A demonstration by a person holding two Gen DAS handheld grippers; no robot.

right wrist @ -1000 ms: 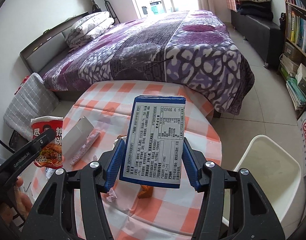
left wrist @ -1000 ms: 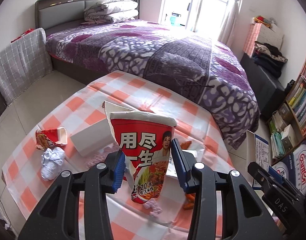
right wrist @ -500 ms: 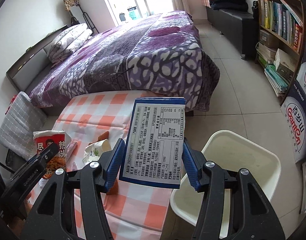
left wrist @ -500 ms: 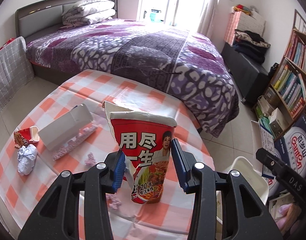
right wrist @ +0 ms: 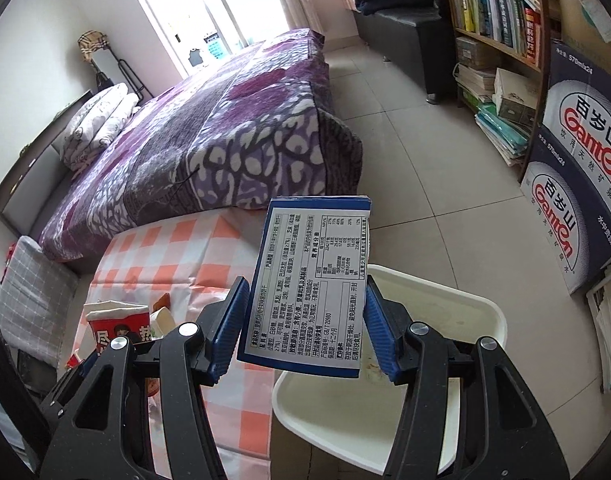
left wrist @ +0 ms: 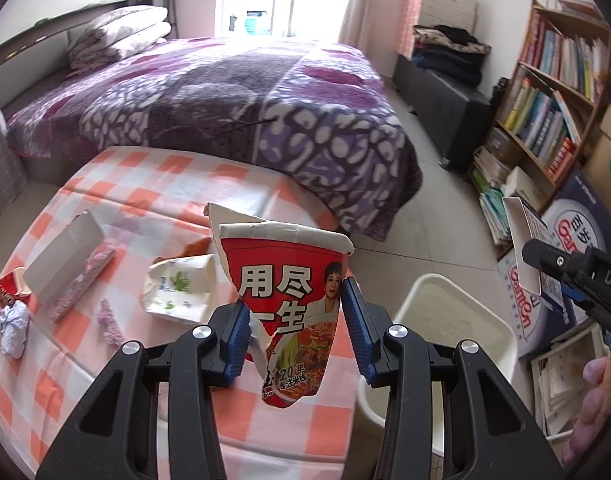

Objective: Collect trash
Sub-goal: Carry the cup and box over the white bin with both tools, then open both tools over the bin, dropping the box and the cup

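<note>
The bin is lying partly hidden behind the blue carton the right gripper is clamping; the left gripper is gripping the noodle cup.

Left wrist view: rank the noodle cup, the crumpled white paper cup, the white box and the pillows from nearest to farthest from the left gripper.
1. Noodle cup, between the left gripper's jaws.
2. Crumpled white paper cup, just left on the table.
3. White box, farther left.
4. Pillows, at the bed's head.

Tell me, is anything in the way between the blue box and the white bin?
Nothing visible is. The right gripper holds the blue box right above the white bin, whose open top shows beneath it. The noodle cup is off to the side in the left gripper.
</note>
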